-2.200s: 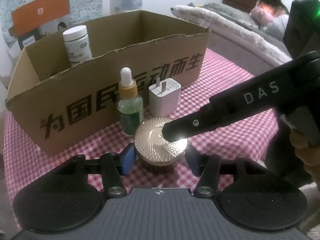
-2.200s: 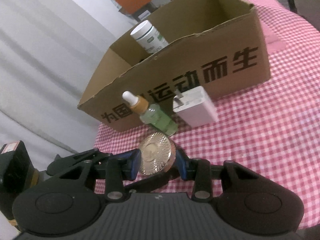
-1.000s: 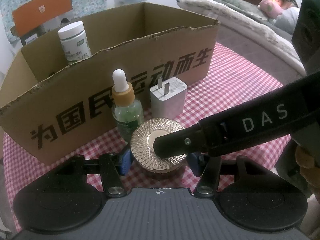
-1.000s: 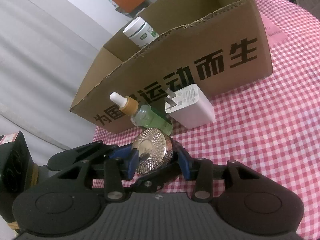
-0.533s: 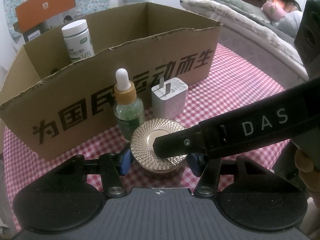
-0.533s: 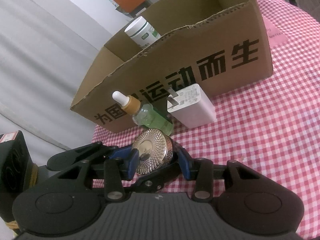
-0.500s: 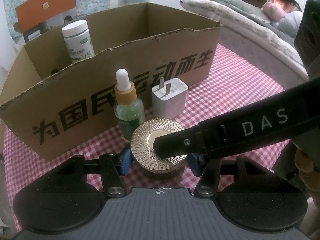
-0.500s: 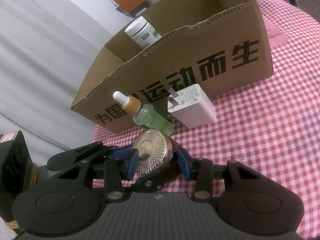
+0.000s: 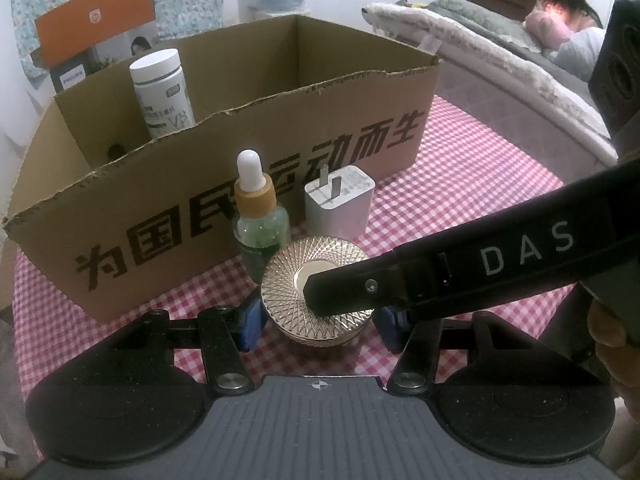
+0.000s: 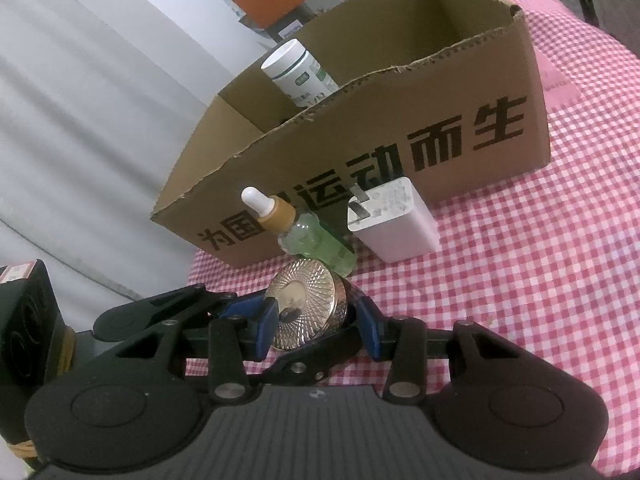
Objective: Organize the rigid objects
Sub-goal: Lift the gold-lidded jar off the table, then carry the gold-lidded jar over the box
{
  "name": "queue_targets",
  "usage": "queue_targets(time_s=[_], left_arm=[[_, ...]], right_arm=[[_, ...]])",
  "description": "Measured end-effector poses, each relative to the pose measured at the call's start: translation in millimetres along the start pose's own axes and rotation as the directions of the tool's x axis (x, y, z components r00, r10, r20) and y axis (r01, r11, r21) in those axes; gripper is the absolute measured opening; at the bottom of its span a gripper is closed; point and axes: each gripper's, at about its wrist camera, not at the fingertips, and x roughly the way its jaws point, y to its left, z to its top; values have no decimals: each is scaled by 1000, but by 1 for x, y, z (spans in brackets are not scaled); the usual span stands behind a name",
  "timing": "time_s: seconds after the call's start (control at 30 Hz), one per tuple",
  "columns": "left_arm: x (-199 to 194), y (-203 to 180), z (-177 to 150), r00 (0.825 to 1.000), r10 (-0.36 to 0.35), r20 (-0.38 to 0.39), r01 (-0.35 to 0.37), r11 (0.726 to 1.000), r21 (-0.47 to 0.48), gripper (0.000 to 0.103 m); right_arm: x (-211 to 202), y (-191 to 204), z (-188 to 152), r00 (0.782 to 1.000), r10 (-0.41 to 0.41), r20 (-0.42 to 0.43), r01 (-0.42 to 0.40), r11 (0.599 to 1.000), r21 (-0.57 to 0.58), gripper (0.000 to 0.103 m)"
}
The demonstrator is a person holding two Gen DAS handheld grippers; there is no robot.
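Observation:
A round jar with a ribbed gold lid sits low between my left gripper's blue pads, which press on its sides. Across the lid from the right lies a black finger of my right gripper. In the right wrist view the jar looks tilted, with my right gripper shut on it, one pad on the lid face and one behind the base. A finger of the left gripper reaches it from the left. I cannot tell whether the jar rests on the red-checked cloth.
Just behind the jar stand a green dropper bottle and a white plug charger. Behind them is an open cardboard box with a white pill bottle in its left corner. A person lies on a bed at the far right.
Since the oldest frames the right gripper's finger has slid farther left across the gold lid. Over the last second nothing has visibly moved.

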Motion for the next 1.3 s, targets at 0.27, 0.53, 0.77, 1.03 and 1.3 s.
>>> queue_targets(time_s=[0.27, 0.53, 0.77, 1.03, 1.3], left_arm=[[-5, 0, 0, 1000, 2, 12, -2, 1000, -1, 56], [-22, -1, 2, 999, 5, 50, -5, 1000, 3, 55], [-52, -2, 16, 991, 10, 131, -13, 1000, 17, 56], [-78, 4, 54, 974, 12, 227, -18, 1000, 25, 56], [-65, 18, 114, 970, 5, 245, -12, 1000, 28, 56]], right_arm=[[-7, 0, 2, 1000, 4, 1, -4, 1000, -19, 46], [-17, 4, 4, 1000, 6, 14, -5, 999, -50, 46], [-45, 26, 10, 998, 8, 62, -1, 993, -117, 46], [-76, 56, 40, 991, 35, 131, -5, 975, -222, 46], [-94, 67, 102, 984, 72, 162, -20, 953, -302, 46]])
